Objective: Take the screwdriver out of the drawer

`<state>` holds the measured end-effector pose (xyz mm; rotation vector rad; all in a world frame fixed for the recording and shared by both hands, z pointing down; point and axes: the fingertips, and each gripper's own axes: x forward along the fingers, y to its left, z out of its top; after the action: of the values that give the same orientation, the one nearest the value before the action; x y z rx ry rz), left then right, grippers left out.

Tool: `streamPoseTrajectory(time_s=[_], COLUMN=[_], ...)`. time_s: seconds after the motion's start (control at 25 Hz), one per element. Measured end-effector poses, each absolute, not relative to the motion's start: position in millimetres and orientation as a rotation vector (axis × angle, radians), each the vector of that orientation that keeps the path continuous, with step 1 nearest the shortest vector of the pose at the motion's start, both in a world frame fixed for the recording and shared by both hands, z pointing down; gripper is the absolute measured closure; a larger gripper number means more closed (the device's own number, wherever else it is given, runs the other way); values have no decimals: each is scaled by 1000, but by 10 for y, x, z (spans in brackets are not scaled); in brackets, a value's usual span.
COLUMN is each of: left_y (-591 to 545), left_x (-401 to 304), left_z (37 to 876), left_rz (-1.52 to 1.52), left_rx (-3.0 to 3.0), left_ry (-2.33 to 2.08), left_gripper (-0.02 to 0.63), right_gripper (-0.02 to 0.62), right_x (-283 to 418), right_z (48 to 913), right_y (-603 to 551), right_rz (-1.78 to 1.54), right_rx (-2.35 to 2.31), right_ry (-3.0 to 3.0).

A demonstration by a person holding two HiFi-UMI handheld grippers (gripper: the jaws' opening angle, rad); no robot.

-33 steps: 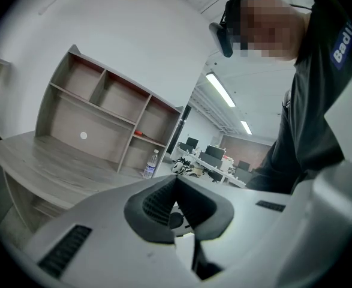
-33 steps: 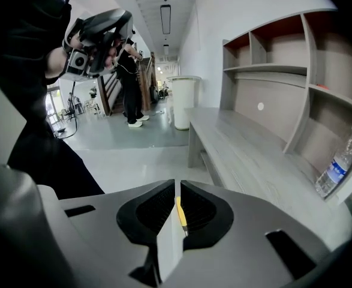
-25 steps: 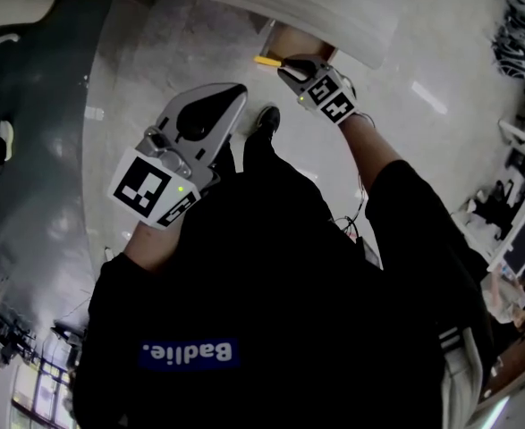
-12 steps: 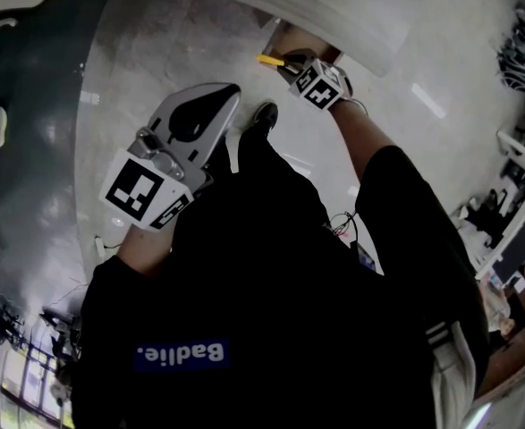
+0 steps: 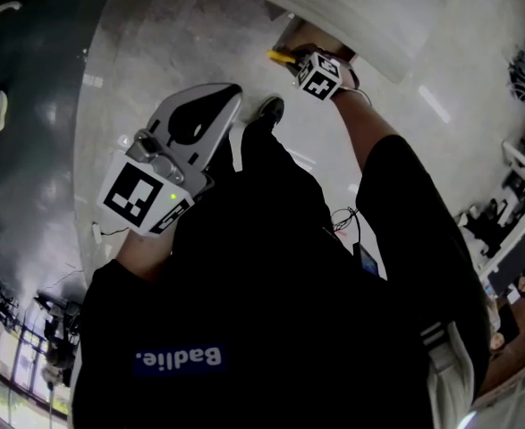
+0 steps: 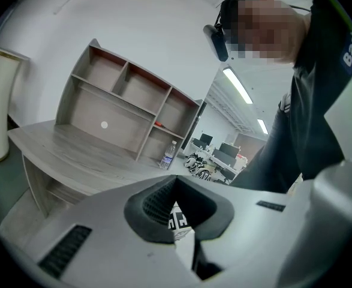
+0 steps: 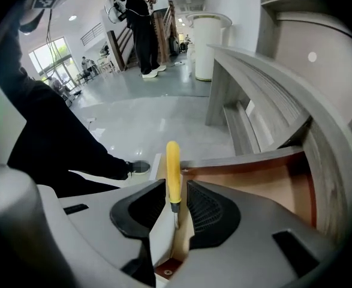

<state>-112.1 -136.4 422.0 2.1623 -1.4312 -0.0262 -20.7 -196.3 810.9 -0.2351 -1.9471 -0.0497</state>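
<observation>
A screwdriver (image 7: 173, 167) with a yellow handle (image 5: 278, 57) leans over the front edge of the open wooden drawer (image 7: 253, 179), handle end up. My right gripper (image 7: 176, 206) points steeply down over that drawer (image 5: 309, 36). Its jaws are opening and the handle stands between the pads, with a gap showing on the right side. My left gripper (image 5: 231, 92) hangs in front of my body, well apart from the drawer. Its tips (image 6: 176, 182) meet and hold nothing.
The drawer belongs to a grey wooden desk (image 5: 351, 7) that carries a shelf unit (image 6: 122, 107) and a water bottle (image 6: 168, 155). My shoe (image 5: 266, 112) stands on the glossy floor below the drawer. A white pillar (image 7: 208, 41) and a standing person (image 7: 141, 23) are far off.
My right gripper has gone down toward the drawer and closed in over the yellow handle. My left gripper has sunk slightly.
</observation>
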Motion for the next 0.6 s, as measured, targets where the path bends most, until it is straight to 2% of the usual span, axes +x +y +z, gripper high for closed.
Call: streamPoseTrajectory(time_s=[0.6], left_y=[-1282], left_x=[-1150], left_z=[4327], left_rz=[0], left_rx=[2135], left_ry=[-1425], left_gripper=[604], right_gripper=[459], right_x=[-309], right_z=[8236], right_y=[-1957], right_rz=[-65], right_rx=[-319], right_ry=[-1925])
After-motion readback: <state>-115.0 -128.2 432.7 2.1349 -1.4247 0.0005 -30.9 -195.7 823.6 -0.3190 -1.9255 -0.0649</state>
